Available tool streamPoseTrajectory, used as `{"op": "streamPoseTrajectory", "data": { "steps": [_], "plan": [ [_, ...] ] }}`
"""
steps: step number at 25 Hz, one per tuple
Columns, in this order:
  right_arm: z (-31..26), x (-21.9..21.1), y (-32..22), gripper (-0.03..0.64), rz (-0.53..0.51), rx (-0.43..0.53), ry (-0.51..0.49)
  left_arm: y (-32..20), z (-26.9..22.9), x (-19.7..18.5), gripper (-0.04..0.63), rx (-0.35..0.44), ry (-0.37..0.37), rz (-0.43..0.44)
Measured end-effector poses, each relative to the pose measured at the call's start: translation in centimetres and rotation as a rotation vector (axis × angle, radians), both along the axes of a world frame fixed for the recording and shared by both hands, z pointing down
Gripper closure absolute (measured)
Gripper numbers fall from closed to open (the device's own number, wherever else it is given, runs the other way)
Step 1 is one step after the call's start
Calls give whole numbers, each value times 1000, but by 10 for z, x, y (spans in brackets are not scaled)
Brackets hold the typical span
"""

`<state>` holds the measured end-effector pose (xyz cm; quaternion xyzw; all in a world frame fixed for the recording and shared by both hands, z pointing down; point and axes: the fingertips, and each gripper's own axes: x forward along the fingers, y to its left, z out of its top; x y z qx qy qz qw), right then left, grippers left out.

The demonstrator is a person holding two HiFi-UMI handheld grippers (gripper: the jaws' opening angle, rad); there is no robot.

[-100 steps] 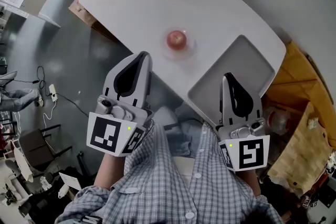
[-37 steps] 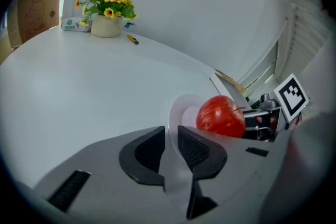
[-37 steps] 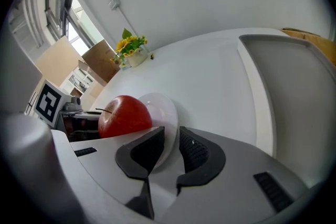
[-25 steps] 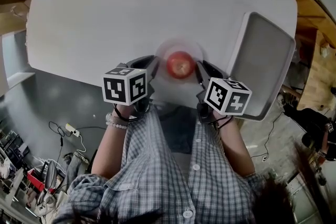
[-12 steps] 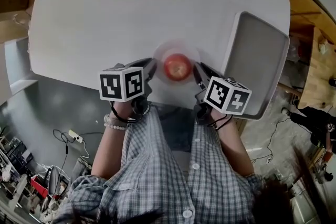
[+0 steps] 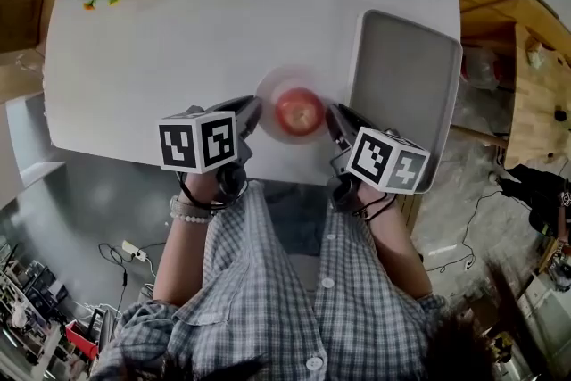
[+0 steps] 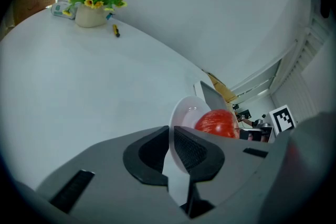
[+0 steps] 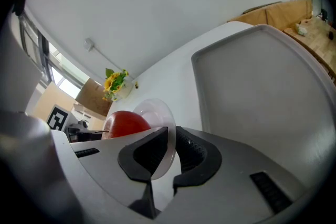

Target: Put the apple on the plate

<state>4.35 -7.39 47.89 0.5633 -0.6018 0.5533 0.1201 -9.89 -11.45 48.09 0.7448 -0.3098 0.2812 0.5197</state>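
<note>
Clamping plate rim, apple aboard

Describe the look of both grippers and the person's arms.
Both the left gripper and right gripper are grey with black ribbed pads, each carrying a cube of black-and-white square markers. The person wears a checked shirt and a beaded bracelet on the left wrist.
</note>
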Motion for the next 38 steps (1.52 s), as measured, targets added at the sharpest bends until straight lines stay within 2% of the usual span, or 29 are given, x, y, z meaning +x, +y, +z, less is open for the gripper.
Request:
{"op": "streamPoseTrajectory", "data": {
  "steps": [9, 15, 22, 28, 38],
  "plan": [
    [-20, 78, 30, 558, 112, 30, 32, 18, -16, 82, 558, 18, 32, 112],
    [-19, 125, 58, 558, 201, 12, 30, 34, -16, 136, 558, 10, 48, 194],
    [-11, 171, 86, 558, 255, -19, 56, 56, -5, 185, 558, -22, 37, 266],
    [0, 192, 100, 558, 232, -48, 102, 71, 10, 207, 558, -49, 8, 304],
    [21, 194, 105, 557, 170, -72, 134, 76, 24, 210, 558, -40, -55, 338]
  ]
}}
